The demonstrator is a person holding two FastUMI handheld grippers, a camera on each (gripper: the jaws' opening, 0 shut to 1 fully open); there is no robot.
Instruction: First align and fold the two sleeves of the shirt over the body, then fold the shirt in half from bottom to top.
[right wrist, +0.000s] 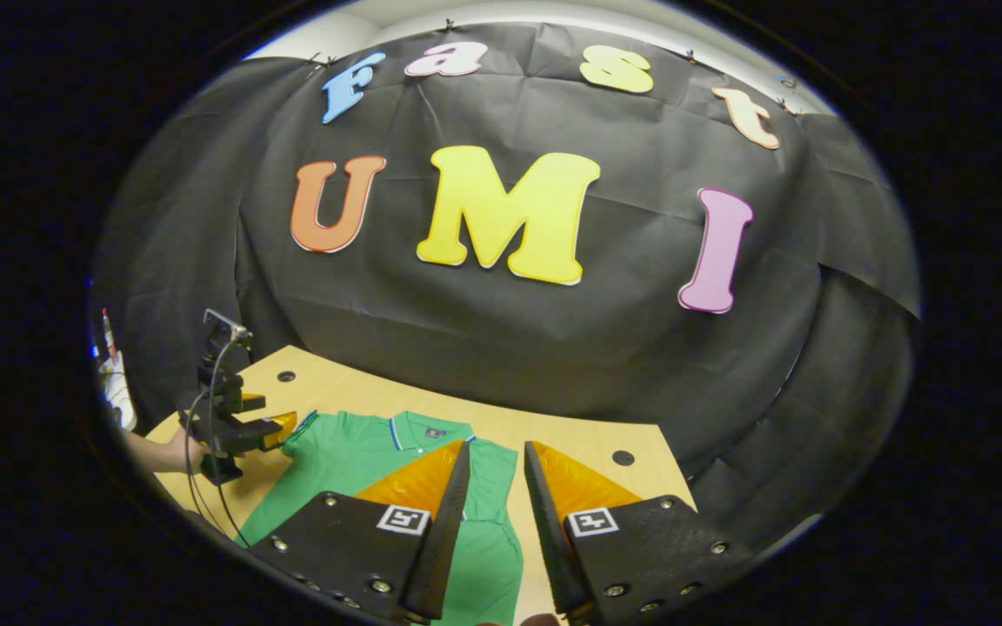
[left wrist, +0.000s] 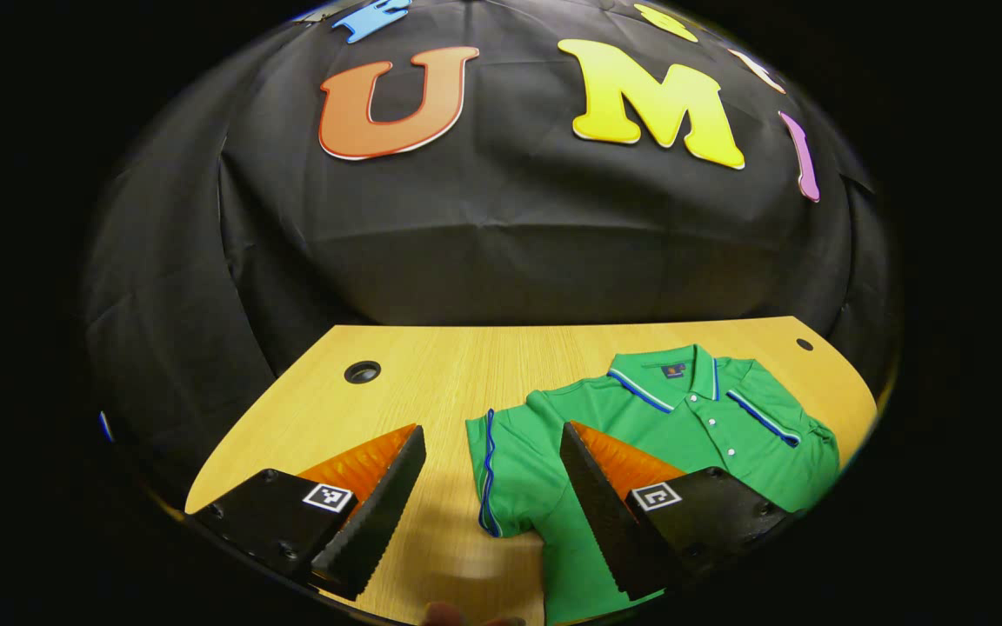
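1. Your left claw (left wrist: 492,469) is spread wide above the surface (left wrist: 431,365), holding nothing; the green shirt's (left wrist: 684,426) near sleeve (left wrist: 510,478) lies between its fingers.
2. Your right claw (right wrist: 497,487) stands narrower, open and empty (the shirt (right wrist: 353,461) lies flat, collar toward the wall).
3. From the right gripper view, your left claw (right wrist: 279,426) hangs by the sleeve.
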